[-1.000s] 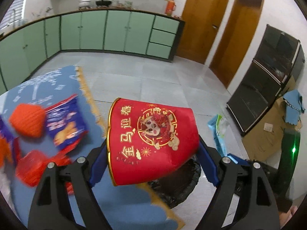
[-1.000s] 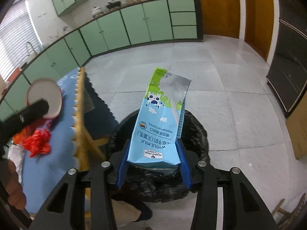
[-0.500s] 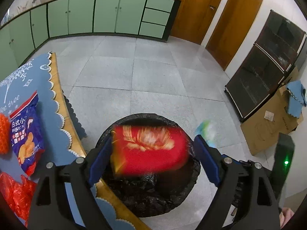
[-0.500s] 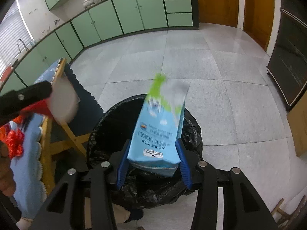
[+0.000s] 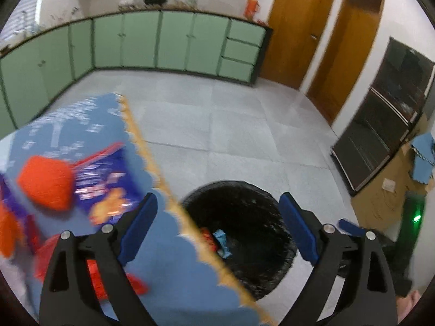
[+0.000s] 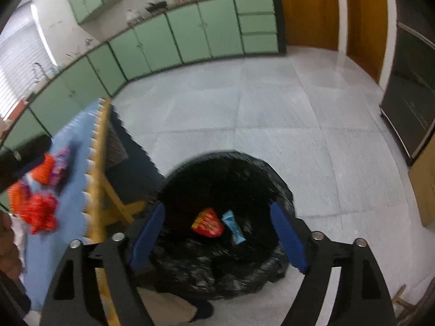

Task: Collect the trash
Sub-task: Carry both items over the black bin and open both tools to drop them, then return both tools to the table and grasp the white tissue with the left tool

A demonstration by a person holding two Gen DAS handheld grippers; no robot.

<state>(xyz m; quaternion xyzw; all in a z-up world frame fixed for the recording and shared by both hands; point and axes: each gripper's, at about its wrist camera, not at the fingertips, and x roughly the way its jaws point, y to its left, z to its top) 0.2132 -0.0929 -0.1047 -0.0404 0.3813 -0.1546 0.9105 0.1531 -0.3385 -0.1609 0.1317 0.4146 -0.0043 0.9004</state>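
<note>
A bin lined with a black bag [image 6: 244, 163] stands on the floor beside the table; it also shows in the left wrist view [image 5: 272, 206]. Inside lie the red paper cup [image 6: 208, 222] and the blue milk carton [image 6: 233, 226]. My right gripper [image 6: 217, 236] is open and empty above the bin. My left gripper [image 5: 217, 228] is open and empty over the table's edge next to the bin. On the blue tablecloth [image 5: 81, 119] lie a blue snack bag [image 5: 106, 182], an orange ball-like piece [image 5: 46, 184] and red wrappers [image 6: 40, 212].
The table's wooden edge [image 5: 152, 157] runs between the cloth and the bin. Green cabinets [image 5: 163, 43] line the far wall. A dark glass cabinet [image 5: 386, 127] and cardboard boxes [image 5: 388, 190] stand at the right. Grey tiled floor [image 5: 244, 125] lies beyond.
Both grippers opened and let go: the red cup and the milk carton dropped into the bin. My left gripper swung back left toward the table.
</note>
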